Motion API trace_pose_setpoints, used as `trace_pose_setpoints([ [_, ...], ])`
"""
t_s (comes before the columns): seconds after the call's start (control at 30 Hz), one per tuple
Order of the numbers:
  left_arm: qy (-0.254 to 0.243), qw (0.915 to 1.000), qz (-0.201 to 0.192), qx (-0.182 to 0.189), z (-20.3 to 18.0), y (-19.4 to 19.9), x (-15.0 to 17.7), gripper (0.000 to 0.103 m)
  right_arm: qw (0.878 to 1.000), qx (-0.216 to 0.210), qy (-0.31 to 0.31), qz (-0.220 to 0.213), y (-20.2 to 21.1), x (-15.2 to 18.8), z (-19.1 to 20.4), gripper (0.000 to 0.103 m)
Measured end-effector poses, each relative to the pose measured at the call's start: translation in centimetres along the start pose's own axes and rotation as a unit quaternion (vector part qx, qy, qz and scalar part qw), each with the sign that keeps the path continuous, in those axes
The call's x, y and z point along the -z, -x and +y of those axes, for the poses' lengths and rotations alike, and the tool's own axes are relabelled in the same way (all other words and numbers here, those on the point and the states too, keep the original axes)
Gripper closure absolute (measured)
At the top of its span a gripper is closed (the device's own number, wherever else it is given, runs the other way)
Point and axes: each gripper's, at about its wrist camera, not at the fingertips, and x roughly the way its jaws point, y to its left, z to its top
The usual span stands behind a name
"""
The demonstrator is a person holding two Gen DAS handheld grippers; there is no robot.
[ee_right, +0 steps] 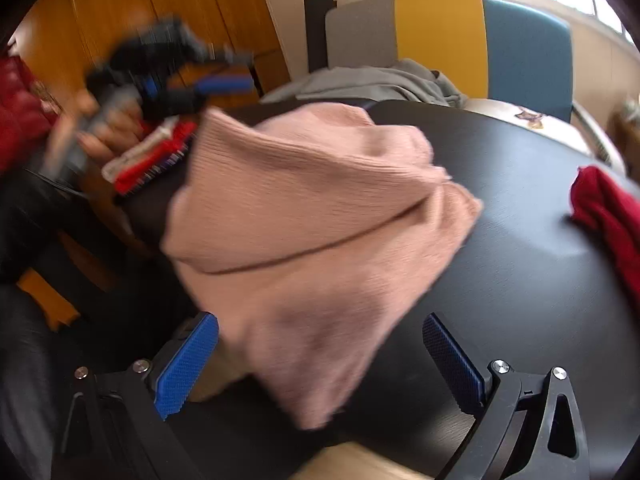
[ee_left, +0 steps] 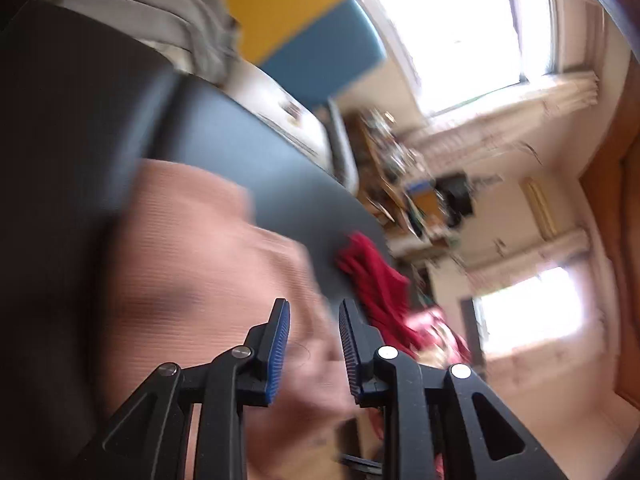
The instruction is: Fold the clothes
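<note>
Both tongs are standing open and empty, the right gripper wide around the pink sweater on the black table, the left gripper narrower and probably above it, so a clean fold is needing a firm edge grip.

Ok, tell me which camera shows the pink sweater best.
The right wrist view: the pink sweater lies nearly whole on the black table, its folds readable. The left wrist view shows only a blurred, close part of it, partly behind the left gripper.

I see the left tool motion-blurred; the red garment is cut off at the frame edge.
</note>
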Motion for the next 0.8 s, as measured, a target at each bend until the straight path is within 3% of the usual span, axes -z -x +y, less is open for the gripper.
trace_pose_setpoints([
  [0.13,-0.016,0.9987,-0.028,-0.040,3.5,1.9,2.2,0.079,0.999,-0.037,-0.037,-0.013,-0.9,0.2,0.8,0.000],
  [0.2,-0.044,0.9981,-0.019,-0.039,3.0,0.7,3.8,0.079,0.997,-0.055,-0.056,-0.019,-1.3,0.3,1.3,0.000],
  [0.37,-0.102,0.9938,0.039,-0.020,0.5,-3.1,7.0,0.079,0.996,-0.074,-0.055,0.007,-3.2,1.1,3.3,0.000],
  [0.5,-0.173,0.9802,0.096,-0.006,-1.9,-5.6,9.5,0.079,0.993,-0.062,-0.097,0.024,-3.1,2.9,2.1,0.000],
  [0.6,-0.189,0.9735,0.126,0.025,-2.6,-6.1,10.5,0.079,0.991,-0.060,-0.118,0.004,-0.9,2.9,1.8,0.000],
  [0.8,-0.143,0.9867,0.059,0.049,-0.8,-1.4,8.7,0.079,0.996,-0.021,-0.073,-0.041,1.7,-1.0,4.2,0.000],
])
